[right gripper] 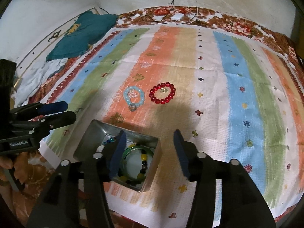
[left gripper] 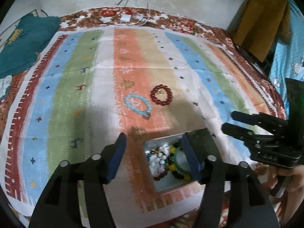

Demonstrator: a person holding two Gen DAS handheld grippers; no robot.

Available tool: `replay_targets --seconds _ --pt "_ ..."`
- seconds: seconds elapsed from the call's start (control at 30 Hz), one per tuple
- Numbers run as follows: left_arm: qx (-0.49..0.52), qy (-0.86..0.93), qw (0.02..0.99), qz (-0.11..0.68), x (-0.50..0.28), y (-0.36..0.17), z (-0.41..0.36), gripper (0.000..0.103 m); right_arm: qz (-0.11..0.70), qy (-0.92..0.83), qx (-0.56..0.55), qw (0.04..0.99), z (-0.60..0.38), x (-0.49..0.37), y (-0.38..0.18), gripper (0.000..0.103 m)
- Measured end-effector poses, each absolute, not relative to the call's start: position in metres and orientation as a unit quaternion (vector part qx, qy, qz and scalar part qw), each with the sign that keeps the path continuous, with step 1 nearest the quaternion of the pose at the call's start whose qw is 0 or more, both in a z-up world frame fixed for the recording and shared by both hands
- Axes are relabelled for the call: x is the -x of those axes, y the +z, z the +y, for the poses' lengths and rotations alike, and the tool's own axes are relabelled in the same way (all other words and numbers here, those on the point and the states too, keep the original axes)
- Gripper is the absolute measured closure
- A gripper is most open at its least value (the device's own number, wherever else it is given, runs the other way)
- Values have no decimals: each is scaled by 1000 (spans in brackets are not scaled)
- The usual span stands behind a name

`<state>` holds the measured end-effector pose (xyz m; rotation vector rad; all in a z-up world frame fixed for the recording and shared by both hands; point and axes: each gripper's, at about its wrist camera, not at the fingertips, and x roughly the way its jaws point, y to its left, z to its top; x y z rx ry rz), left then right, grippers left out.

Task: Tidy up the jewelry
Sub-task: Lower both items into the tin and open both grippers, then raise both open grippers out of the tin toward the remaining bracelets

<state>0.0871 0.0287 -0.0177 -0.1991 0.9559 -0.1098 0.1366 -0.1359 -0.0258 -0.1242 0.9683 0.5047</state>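
A red bead bracelet (left gripper: 161,95) (right gripper: 162,93) and a light blue bead bracelet (left gripper: 137,105) (right gripper: 134,97) with a small charm lie side by side on the striped cloth. A metal tin (left gripper: 163,189) (right gripper: 89,138) closer to me holds several bracelets, among them a green bangle (left gripper: 179,160) (right gripper: 136,149) and yellow and black beads. My left gripper (left gripper: 153,157) is open and empty, hovering over the tin's left part. My right gripper (right gripper: 149,153) is open and empty, above the tin's right edge. Each gripper shows in the other's view.
The striped cloth (right gripper: 237,95) lies over a floral bedspread (right gripper: 237,24). A teal cloth (right gripper: 83,34) lies at the back left. A white charger with cables (right gripper: 178,16) sits at the far edge. A brown garment (left gripper: 262,19) hangs at the right.
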Motion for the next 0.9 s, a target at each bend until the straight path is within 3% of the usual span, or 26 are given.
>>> replay_targets --seconds 0.4,0.9 --pt "100 -26 877 469 -105 -26 39 20 465 216 53 857 -136 -160 -28 27" --pt "86 -2 869 487 -136 -46 48 19 482 195 46 853 -135 -196 -37 25"
